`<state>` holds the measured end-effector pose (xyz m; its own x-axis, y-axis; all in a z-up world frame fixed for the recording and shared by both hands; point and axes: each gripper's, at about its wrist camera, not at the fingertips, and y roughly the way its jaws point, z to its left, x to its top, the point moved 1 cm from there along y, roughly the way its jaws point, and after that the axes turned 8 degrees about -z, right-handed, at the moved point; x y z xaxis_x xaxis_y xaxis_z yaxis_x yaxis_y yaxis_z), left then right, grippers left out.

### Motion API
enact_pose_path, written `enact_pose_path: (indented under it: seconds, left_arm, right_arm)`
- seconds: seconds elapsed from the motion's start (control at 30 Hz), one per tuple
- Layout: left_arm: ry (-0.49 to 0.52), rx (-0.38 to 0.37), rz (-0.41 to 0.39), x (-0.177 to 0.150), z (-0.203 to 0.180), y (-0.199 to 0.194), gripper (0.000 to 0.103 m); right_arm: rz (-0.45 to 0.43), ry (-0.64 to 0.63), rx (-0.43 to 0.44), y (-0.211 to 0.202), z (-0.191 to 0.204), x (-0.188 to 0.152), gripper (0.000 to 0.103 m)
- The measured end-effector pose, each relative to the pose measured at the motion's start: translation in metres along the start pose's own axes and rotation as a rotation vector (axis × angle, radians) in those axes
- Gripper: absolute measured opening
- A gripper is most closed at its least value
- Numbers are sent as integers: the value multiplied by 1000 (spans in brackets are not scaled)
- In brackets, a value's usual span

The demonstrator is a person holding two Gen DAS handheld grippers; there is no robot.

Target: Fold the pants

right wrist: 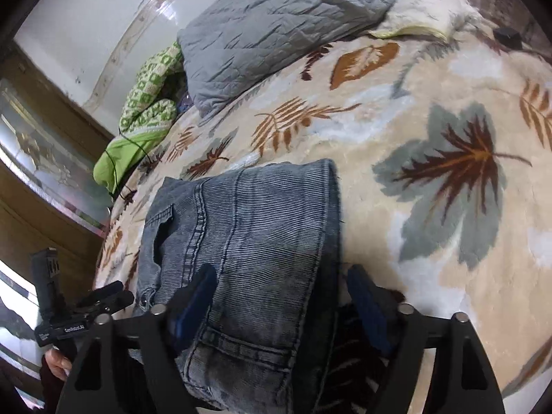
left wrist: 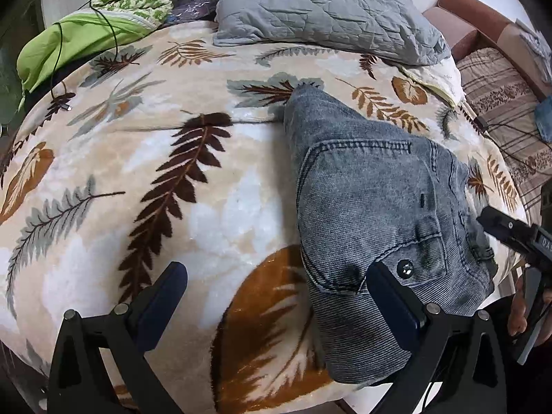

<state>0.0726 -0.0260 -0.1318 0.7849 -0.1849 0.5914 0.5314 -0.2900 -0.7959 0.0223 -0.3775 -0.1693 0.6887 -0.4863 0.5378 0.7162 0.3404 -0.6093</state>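
The blue-grey denim pants (left wrist: 376, 214) lie folded in a compact stack on the leaf-patterned blanket (left wrist: 193, 207), back pocket up. My left gripper (left wrist: 276, 296) is open and empty, its right finger (left wrist: 396, 300) against the stack's near edge. In the right wrist view the pants (right wrist: 248, 241) lie between the wide-apart fingers of my right gripper (right wrist: 283, 300), which is open over the stack's near end. The right gripper also shows in the left wrist view (left wrist: 510, 231), beside the pants; the left gripper shows in the right wrist view (right wrist: 110, 296).
A grey quilted pillow (left wrist: 321, 10) lies at the head of the bed. Green bedding (left wrist: 86, 31) with a black cable is bunched at the far left. A striped cushion seat (left wrist: 500, 103) stands to the right of the bed. A wooden door (right wrist: 34, 207) is to the left.
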Motion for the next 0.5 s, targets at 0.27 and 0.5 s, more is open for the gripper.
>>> enact_pose_path:
  seconds: [0.27,0.5]
  left_arm:
    - [-12,-29,87,4,-2,19,103]
    - [-12,-147,115,11,-14,32,103]
  right_arm:
    - [47,120,47,2,-22,1,82]
    - [105,205,165,24,-22,4,83]
